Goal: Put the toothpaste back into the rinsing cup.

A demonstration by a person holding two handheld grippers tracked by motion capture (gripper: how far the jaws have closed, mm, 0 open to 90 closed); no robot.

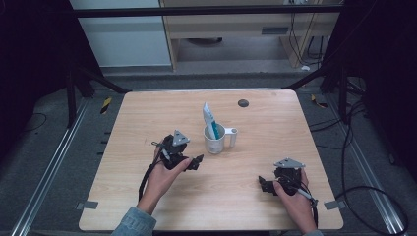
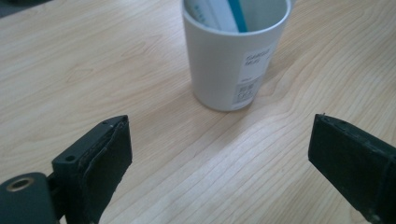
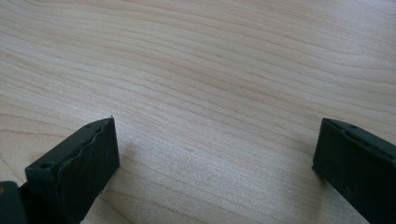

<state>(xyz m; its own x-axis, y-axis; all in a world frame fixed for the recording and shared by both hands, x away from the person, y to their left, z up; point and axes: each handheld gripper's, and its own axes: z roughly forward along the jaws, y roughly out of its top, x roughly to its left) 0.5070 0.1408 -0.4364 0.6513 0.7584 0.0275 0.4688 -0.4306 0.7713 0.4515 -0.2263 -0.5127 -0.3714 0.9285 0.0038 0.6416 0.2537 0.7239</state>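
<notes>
Near the middle of the table (image 1: 147,113), a touch toward 12 o'clock, you've got a white mug (image 1: 215,139) with a toothpaste tube (image 1: 210,121) standing in it, leaning back toward 11 o'clock, handle (image 1: 232,136) sticking out at 3 o'clock. Your left gripper (image 1: 196,162) sits just at the mug's 8 o'clock, jaws spread wide and empty, pointed at it. Your right gripper (image 1: 264,185) is well apart down at 5 o'clock, jaws also wide over bare wood. My guess: the mug's stiff, smooth and kinda slippery, breakable if it tips, so grab the handle or pinch the rim. The tube looks light and squishy, so take it by the flat top end, gently
</notes>
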